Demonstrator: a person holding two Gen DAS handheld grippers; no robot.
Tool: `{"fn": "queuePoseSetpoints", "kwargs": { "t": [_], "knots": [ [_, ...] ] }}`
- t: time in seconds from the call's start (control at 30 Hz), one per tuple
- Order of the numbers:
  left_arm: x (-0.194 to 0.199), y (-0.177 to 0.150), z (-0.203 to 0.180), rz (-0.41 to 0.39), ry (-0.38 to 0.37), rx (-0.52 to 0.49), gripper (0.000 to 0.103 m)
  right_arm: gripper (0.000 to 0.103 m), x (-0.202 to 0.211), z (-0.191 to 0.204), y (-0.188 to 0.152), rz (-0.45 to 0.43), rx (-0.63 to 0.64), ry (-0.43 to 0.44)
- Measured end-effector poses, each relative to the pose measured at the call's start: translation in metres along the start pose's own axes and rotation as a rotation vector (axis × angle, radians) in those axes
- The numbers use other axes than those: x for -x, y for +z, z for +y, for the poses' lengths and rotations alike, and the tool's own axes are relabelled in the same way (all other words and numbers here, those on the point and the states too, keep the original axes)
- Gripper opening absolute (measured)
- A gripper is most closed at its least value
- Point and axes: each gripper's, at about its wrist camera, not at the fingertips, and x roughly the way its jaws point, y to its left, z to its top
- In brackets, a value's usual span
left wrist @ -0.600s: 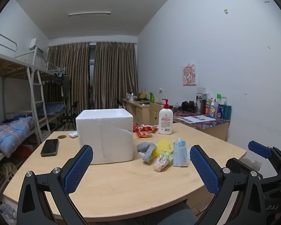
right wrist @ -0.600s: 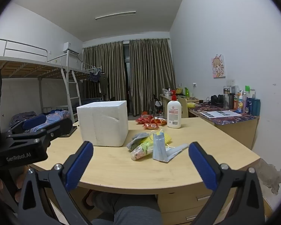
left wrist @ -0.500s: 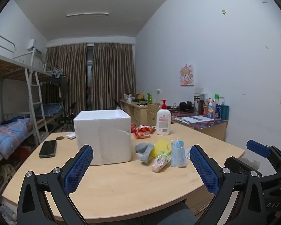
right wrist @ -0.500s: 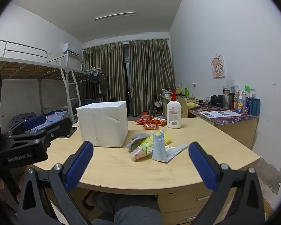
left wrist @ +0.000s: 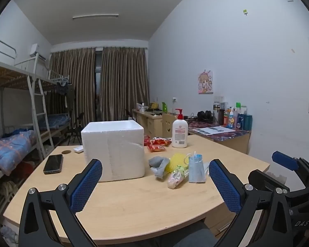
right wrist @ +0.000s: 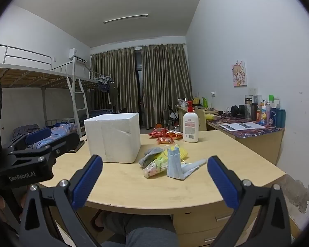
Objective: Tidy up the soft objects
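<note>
A pile of soft things lies mid-table: a grey sock (left wrist: pixel 158 163) (right wrist: pixel 149 155), a yellow sponge-like piece (left wrist: pixel 176 160) (right wrist: pixel 182 152), a small printed pouch (left wrist: pixel 175 178) (right wrist: pixel 153 167) and blue face masks (left wrist: pixel 196 168) (right wrist: pixel 175 165). A white foam box (left wrist: pixel 113 147) (right wrist: pixel 114 136) stands left of the pile. My left gripper (left wrist: pixel 155 187) is open and empty, held over the table's near edge. My right gripper (right wrist: pixel 154 182) is open and empty, short of the table edge. Each gripper shows in the other's view, the right one (left wrist: pixel 286 164) and the left one (right wrist: pixel 39 138).
A lotion pump bottle (left wrist: pixel 179 130) and red snack packets (left wrist: pixel 157 143) sit behind the pile. A phone (left wrist: pixel 53 163) lies at the table's (left wrist: pixel 134 201) left. A desk with bottles (left wrist: pixel 237 119) stands by the right wall, a bunk bed (left wrist: pixel 20 123) at left.
The left wrist view has shifted slightly, with the box and pile sliding a little left in frame. Both grippers stay open. Nothing on the table has moved.
</note>
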Motion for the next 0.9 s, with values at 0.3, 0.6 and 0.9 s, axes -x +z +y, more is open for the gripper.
{"fn": "queuePoseSetpoints", "kwargs": {
  "t": [0.3,0.6,0.9],
  "knots": [
    [0.0001,0.0000,-0.0008,0.001,0.004,-0.006,0.103,0.103,0.0036,0.0054,0.0016,-0.014,0.018,0.005],
    [0.0004,0.0026,0.0037,0.001,0.011,0.001,0.103,0.103,0.0029,0.0066,0.0006,-0.011,0.019,-0.002],
    [-0.0012,0.0022,0.0060,0.009,0.015,0.004,0.103,0.103,0.0033,0.0063,0.0010,-0.007,0.015,-0.001]
  ]
}}
